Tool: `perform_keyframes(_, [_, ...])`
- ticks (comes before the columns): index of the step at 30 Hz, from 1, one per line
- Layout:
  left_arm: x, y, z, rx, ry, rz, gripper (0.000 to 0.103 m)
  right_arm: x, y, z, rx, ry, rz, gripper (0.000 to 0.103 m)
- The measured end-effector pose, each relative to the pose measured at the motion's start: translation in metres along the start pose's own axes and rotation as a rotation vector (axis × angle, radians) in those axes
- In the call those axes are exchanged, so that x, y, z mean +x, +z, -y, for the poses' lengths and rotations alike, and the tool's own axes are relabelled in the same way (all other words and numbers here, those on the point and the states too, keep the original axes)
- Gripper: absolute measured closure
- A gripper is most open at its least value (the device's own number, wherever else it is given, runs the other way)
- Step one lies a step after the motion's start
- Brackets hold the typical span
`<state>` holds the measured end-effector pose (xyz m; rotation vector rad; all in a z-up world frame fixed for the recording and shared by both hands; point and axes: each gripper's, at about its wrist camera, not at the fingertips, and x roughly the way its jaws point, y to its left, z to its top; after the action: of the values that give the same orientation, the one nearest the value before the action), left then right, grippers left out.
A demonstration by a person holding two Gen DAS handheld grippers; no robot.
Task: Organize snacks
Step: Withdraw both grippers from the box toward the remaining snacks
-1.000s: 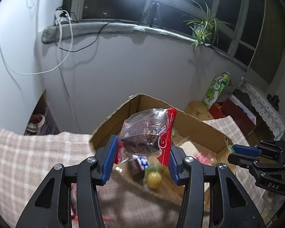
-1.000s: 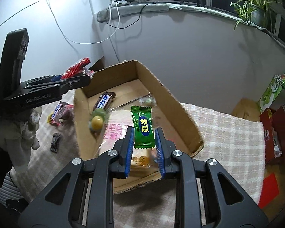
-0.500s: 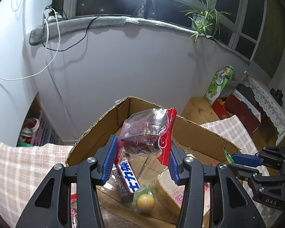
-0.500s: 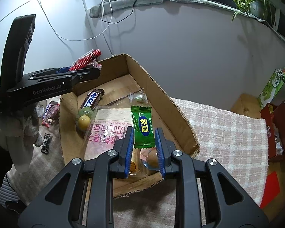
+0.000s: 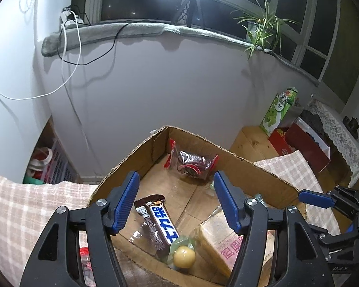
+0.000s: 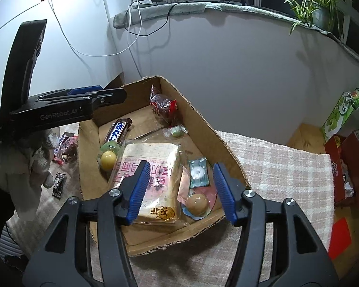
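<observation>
An open cardboard box (image 5: 251,165) sits on a checked cloth. My left gripper (image 5: 174,191) hangs over the box, its jaws opening with nothing between them. The red-edged clear bag of dark snacks (image 5: 191,165) lies in the box's far corner. My right gripper (image 6: 180,179) is also opening over the near end, with nothing held. The small green candy packet (image 6: 198,172) lies on the box floor beside a bread pack (image 6: 153,174). A chocolate bar (image 6: 118,130) and a yellow ball candy (image 6: 107,157) also lie in the box.
Loose snacks (image 6: 64,146) and a dark packet (image 6: 59,184) lie on the cloth left of the box, by a gloved hand (image 6: 24,162). A white wall rises close behind. A green carton (image 6: 342,112) and red boxes (image 6: 347,167) stand at right.
Both grippers opened. The red bag dropped from the left gripper into the box's far corner. The green candy packet fell from the right gripper onto the box floor.
</observation>
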<state>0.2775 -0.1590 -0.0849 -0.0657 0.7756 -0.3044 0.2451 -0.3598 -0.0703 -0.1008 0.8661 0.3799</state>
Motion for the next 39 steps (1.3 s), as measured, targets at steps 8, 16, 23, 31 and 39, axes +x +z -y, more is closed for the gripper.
perform_keyframes(8, [-0.017, -0.004, 0.003, 0.015, 0.004, 0.027, 0.038, -0.013, -0.003, -0.011, -0.01, -0.013, 0.014, 0.035])
perform_keyframes(16, [-0.045, -0.013, 0.005, 0.033, 0.005, 0.06, 0.038, -0.032, -0.01, -0.021, -0.022, -0.042, 0.031, 0.035])
perform_keyframes(23, [-0.075, -0.029, 0.007, 0.056, 0.002, 0.09, 0.038, -0.041, -0.02, -0.036, -0.03, -0.037, 0.036, 0.035])
perform_keyframes(31, [-0.103, -0.047, 0.001, 0.065, 0.012, 0.117, 0.038, -0.044, -0.031, -0.059, -0.039, -0.054, 0.03, 0.035])
perform_keyframes(39, [-0.137, -0.067, -0.04, -0.007, 0.034, 0.139, 0.038, -0.049, -0.044, -0.075, 0.034, 0.003, 0.068, 0.035])
